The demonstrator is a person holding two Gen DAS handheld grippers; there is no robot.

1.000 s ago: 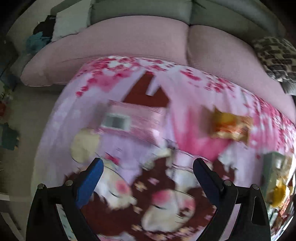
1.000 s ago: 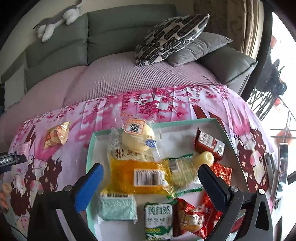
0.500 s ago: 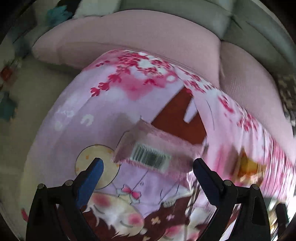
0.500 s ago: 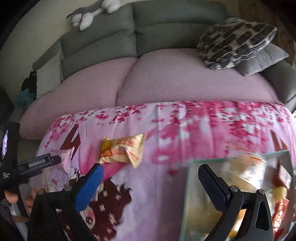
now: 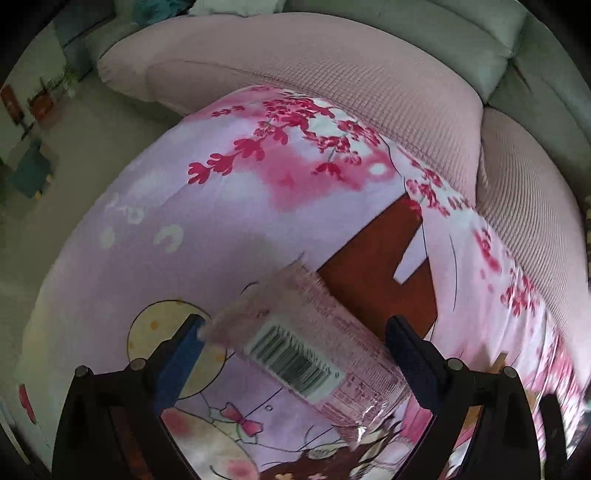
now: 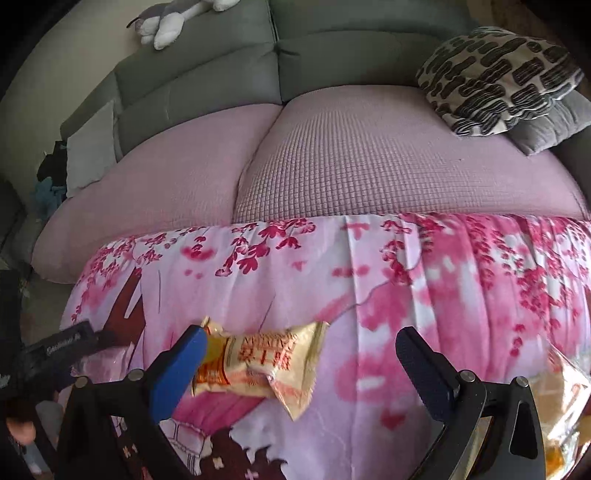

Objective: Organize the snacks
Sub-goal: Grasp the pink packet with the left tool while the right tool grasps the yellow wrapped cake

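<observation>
Left wrist view: the left gripper (image 5: pixel 295 343) has its jaws spread wide, one to either side of a pink snack packet (image 5: pixel 295 343) that lies on the printed pink tablecloth (image 5: pixel 229 206). The packet sits diagonally between the two fingers, barcode label facing up; its near-left corner is at the tip of the left finger (image 5: pixel 181 354), though contact cannot be confirmed, and its right end lies just beside the right finger (image 5: pixel 410 354). A pink sofa cushion (image 5: pixel 332 77) lies beyond the cloth edge.

Right wrist view: the right gripper (image 6: pixel 299 358) is likewise spread, nothing pinched. An orange-and-cream snack packet (image 6: pixel 258 365) with red lettering lies on the tablecloth (image 6: pixel 424 273) between the fingers, nearer the left finger (image 6: pixel 177 369), which overlaps its left end; it is well apart from the right finger (image 6: pixel 424 369). To the lower right, a crinkled clear wrapper (image 6: pixel 565 391) shows at the frame edge. To the far left, the other hand-held gripper appears above the pink packet. Ahead, a patterned black-and-white pillow (image 6: pixel 498 77) rests on the grey sofa (image 6: pixel 229 81), with a plush toy (image 6: pixel 173 18) on its backrest
</observation>
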